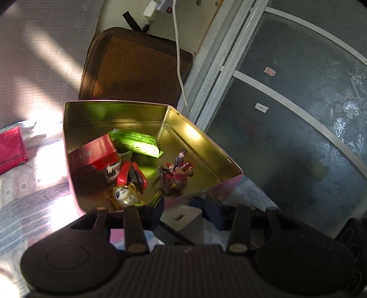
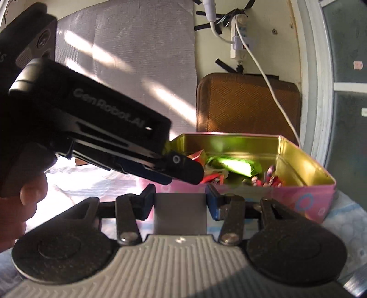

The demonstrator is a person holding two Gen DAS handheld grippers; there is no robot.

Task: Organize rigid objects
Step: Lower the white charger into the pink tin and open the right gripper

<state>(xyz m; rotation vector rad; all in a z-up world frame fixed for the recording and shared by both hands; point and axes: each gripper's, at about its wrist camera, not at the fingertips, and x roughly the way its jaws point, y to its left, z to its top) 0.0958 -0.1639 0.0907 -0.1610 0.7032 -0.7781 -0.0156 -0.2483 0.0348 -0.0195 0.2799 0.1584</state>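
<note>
A pink tin (image 1: 114, 103) with a gold inside stands open on the bed. It holds a red box (image 1: 96, 151), a green packet (image 1: 140, 144), a red figurine (image 1: 176, 174), a white-faced golden charm (image 1: 126, 194) and a red clip (image 1: 125, 172). My left gripper (image 1: 183, 201) hovers at the tin's near wall, shut, with nothing held. From the right wrist it (image 2: 190, 173) reaches over the tin (image 2: 275, 194). My right gripper (image 2: 180, 201) is shut on a grey block (image 2: 180, 213) just before the tin. That block (image 1: 183, 220) shows beneath my left fingertips.
A brown woven mat (image 1: 137, 66) leans on the wall behind the tin, with a white cable (image 1: 181, 68) hanging across it from a power strip (image 1: 158, 9). A red pouch (image 1: 11, 149) lies left on the patterned bedspread (image 1: 23, 194). A glass sliding door (image 1: 298, 114) stands right. A hand (image 2: 23, 206) grips the left tool.
</note>
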